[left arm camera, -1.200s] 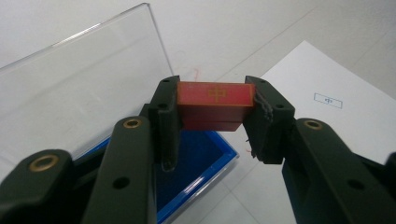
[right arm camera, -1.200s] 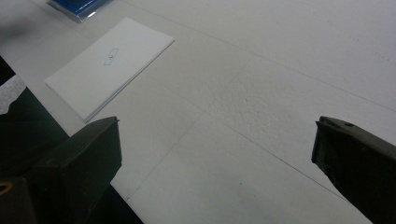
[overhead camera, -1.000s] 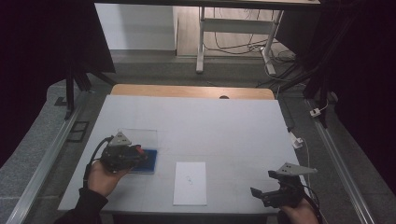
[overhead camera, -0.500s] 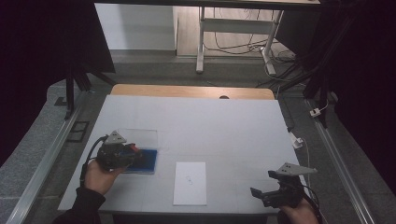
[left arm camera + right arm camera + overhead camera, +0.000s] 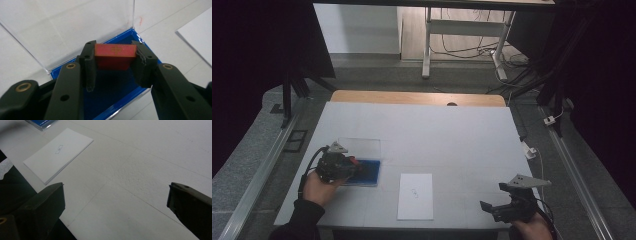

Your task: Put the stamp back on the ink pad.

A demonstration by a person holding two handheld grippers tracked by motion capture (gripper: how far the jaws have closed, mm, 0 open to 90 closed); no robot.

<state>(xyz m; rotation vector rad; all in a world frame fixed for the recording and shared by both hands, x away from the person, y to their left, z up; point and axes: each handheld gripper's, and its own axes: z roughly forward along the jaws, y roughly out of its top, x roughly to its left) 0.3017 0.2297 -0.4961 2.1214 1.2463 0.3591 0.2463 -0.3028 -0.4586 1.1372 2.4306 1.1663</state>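
Left gripper [image 5: 115, 65] first: its black jaws are clamped on a small red block [image 5: 115, 53], one pad pressed to each end, gold marking showing on the block's upper face. The block sits low inside the blue box [image 5: 110, 100], close to the far wall, though whether it touches the floor of the box I cannot tell. Behind it the box's clear lid [image 5: 75, 27] stands swung open, hinged along the far edge.

From the high view, the left gripper [image 5: 357, 167] is right over the blue box [image 5: 368, 172], the hand [image 5: 319, 185] just behind it on the near side, the sleeve running off the bottom edge. The clear lid [image 5: 360, 148] lies on the far side of the box.

Over to the right gripper [image 5: 484, 206]: jaws spread wide, nothing between them, just bare white table [image 5: 140, 175] in its own view. It hovers well to the right of the box, near the table's front edge, cable trailing back to the hand.

Between the two, just to the right of the box, lies a white card [image 5: 415, 196] flat on the table [image 5: 437, 130], a small printed mark at its middle. In the right gripper view the card [image 5: 58, 153] lies ahead and left of the jaws, with a corner of the blue box [image 5: 41, 123] beyond it.
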